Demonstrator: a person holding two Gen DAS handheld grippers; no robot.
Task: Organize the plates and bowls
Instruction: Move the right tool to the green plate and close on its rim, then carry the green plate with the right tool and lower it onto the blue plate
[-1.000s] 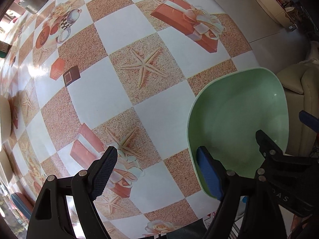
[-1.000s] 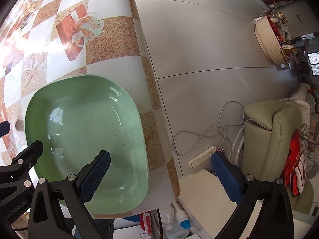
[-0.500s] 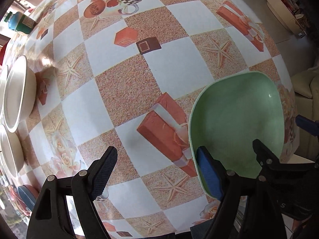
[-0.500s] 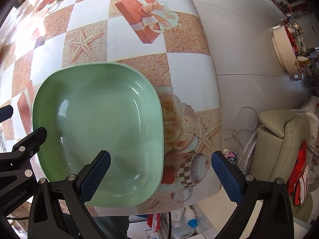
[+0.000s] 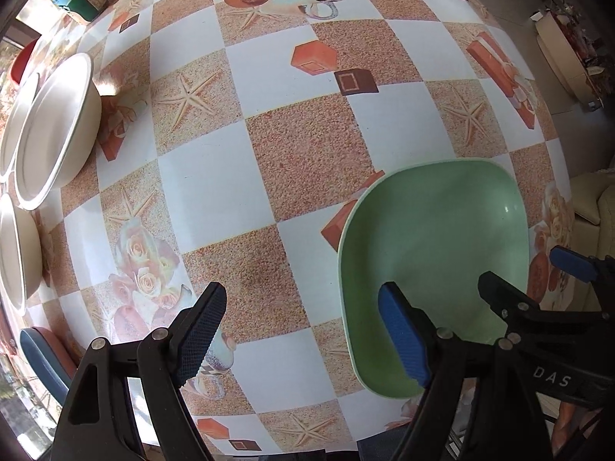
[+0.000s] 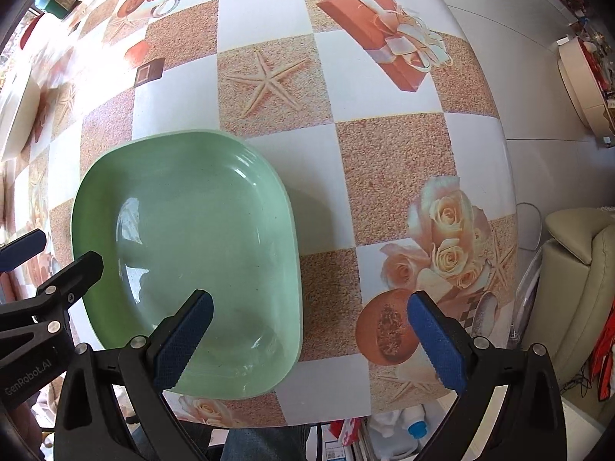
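1. Step in hand looks like lining up on the pale green, rounded-square plastic dish (image 6: 192, 253), which sits flat on the checkered, starfish-and-gift-print surface (image 5: 300, 153) near its front edge, closest to the person.
2. The left gripper (image 5: 307, 334) has its fingers wide with nothing between them. One blue pad hangs over the dish's left rim, the other over bare surface.
3. The right gripper (image 6: 311, 338) is spread wide too, holding nothing. Its left pad hovers above the dish's basin and its right pad is off past the rim, so the right rim falls between the two.
4. At the far left edge there's a cluster of cream round bowls (image 5: 54, 130), well apart from the green dish. My guess is that's where the dishes are being gathered.
5. Next move, I'd say: drop 1 gripper so a pad goes inside and 1 outside the rim, pinch, then lift. That rim looks thin and glossy, so a shallow pinch could slip.
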